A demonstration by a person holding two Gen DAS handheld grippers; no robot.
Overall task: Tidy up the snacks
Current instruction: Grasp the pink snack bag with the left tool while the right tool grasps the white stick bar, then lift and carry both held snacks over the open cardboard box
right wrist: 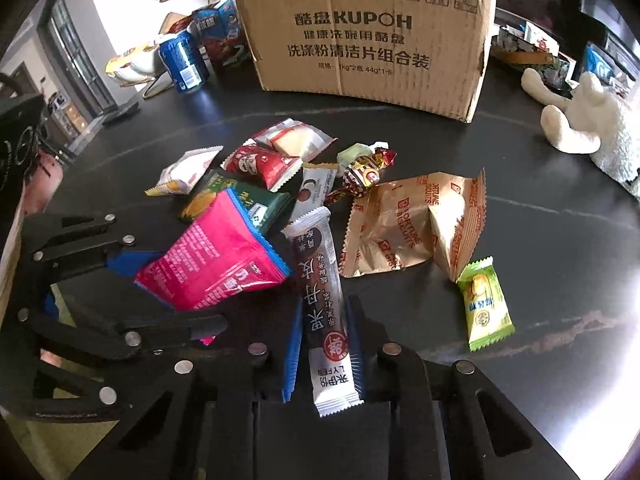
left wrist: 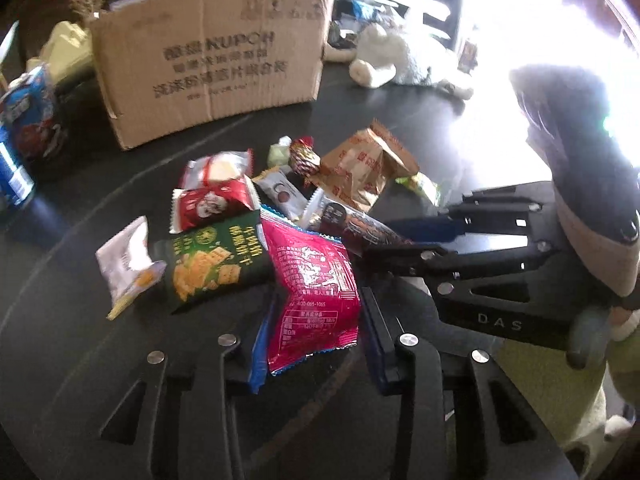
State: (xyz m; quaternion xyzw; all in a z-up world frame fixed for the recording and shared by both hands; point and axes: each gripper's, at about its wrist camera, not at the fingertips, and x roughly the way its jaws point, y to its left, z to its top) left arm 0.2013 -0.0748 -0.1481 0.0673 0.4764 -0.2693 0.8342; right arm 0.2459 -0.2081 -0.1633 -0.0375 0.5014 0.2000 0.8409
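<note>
pink foil shows between the blue pads of the left gripper (left wrist: 316, 320), which are closed on a pink packet (left wrist: 316, 280) at the near edge of the snack pile. the right gripper (right wrist: 326, 344) is clamped on a long dark bar (right wrist: 324, 292), one end of it between the pads. a green packet (right wrist: 240, 200), a red packet (right wrist: 260, 164) and a tan wrapper (right wrist: 404, 224) lie loose on the dark table (right wrist: 540, 240). a cardboard box (right wrist: 368, 36) stands behind the pile, apart from it.
</note>
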